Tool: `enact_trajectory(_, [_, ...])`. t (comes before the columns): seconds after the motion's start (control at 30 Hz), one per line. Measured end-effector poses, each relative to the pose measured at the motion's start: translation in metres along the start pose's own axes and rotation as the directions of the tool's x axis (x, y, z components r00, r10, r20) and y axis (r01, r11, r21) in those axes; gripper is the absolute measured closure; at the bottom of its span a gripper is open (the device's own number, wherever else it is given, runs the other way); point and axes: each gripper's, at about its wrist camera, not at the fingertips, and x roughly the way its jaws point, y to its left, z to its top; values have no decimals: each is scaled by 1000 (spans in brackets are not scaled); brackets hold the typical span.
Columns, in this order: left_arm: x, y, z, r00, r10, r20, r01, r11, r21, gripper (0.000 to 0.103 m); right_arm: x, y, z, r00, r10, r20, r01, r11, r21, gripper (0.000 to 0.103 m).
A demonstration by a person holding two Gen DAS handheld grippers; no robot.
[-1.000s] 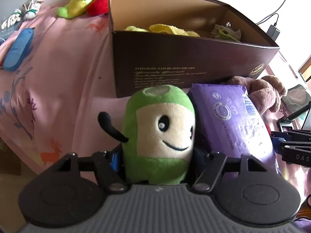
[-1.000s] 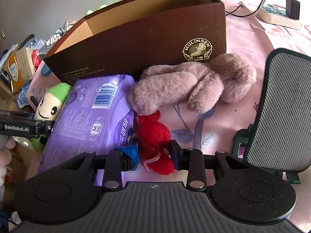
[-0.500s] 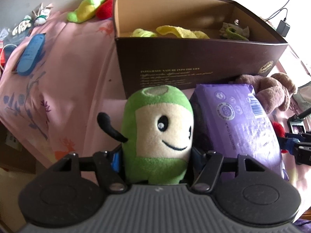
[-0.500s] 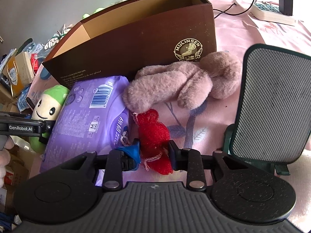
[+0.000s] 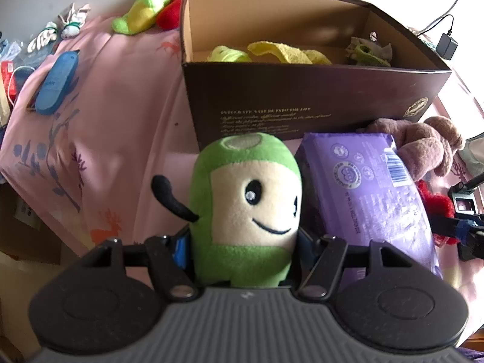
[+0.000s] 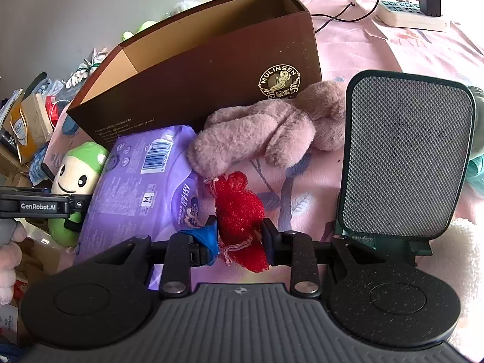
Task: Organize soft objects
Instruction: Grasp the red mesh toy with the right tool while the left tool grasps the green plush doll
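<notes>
Green plush [image 5: 245,211], upright, pinched low at its base by the left gripper [image 5: 242,251]; brown box [image 5: 302,106] lies just beyond and above (open top facing up). Right gripper [image 6: 239,242] pinches the red plush [image 6: 239,211].

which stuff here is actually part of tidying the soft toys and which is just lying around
Part of the job:
- green plush, held in the left gripper
- red plush, held in the right gripper
- pink plush
- brown box, soft items already inside

Just lying about:
- purple pack
- blue case
- mesh stand
- power strip
</notes>
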Motion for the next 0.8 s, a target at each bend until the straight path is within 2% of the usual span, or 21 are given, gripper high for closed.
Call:
enact_trajectory(0.33, [-9, 0, -3, 1000, -2, 7, 2, 1000, -11, 37, -14, 1, 1, 1000, 1, 14, -1, 1000, 10, 91])
enact_trajectory(0.8, [-51, -5, -5, 996, -35, 82, 37, 999, -27, 37, -38, 11, 10, 997, 43, 70, -42, 999, -7, 91])
